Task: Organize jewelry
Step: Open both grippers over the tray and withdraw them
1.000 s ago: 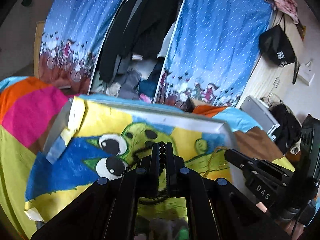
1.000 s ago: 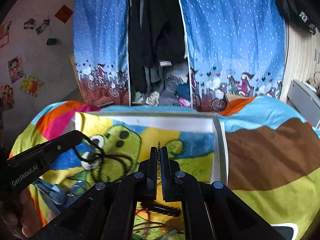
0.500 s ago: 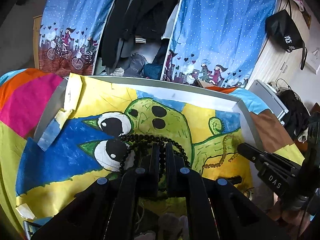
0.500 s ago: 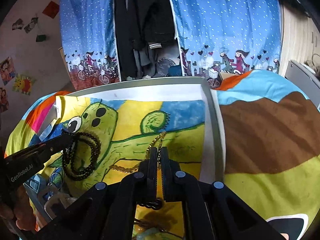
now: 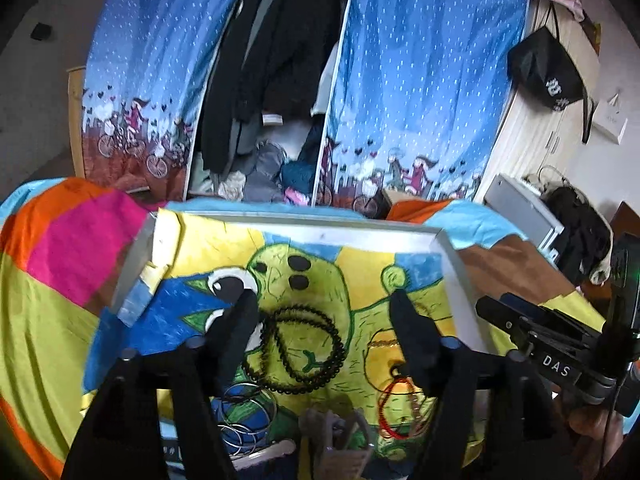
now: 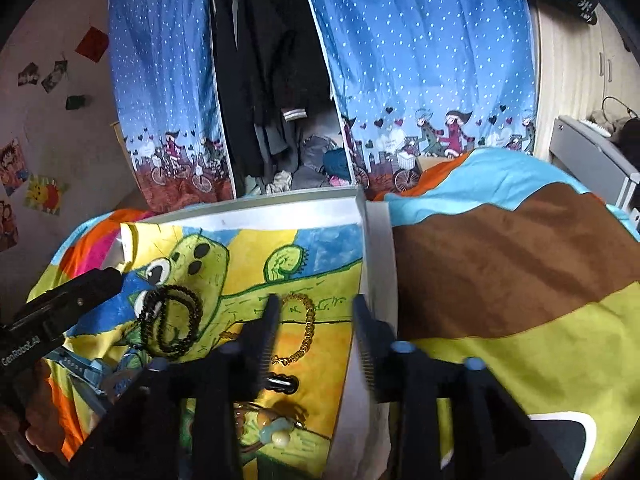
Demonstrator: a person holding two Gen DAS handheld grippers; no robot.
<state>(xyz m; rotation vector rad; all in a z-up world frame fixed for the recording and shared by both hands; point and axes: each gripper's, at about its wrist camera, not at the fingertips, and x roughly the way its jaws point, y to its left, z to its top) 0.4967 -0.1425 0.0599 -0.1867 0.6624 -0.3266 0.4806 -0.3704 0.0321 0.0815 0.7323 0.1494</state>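
Note:
A white tray [image 5: 320, 232] lined with a painted cartoon sheet lies on the bed. A black bead necklace [image 5: 304, 348] rests coiled on the sheet, below and between the spread fingers of my left gripper [image 5: 324, 296], whose jaws are opening with nothing pressed between them. In the right wrist view a gold chain [image 6: 308, 328] lies on the sheet under my right gripper [image 6: 316, 300]. Its jaws are also opening and its pads are off the chain. The black bead necklace [image 6: 172, 324] shows there to the left, by the left gripper [image 6: 112, 280].
Silver bangles [image 5: 244, 412] and a red cord bracelet [image 5: 394, 408] lie at the tray's near end, with a black hair clip [image 6: 282, 384] and a pale bead piece [image 6: 276, 432]. A colourful blanket [image 6: 520, 272] surrounds the tray. Blue curtains [image 5: 420, 80] and hanging clothes stand behind.
Both grippers were shut, the left on the black beads and the right on the gold chain. Both jaws have since spread, and the two pieces now lie loose on the tray.

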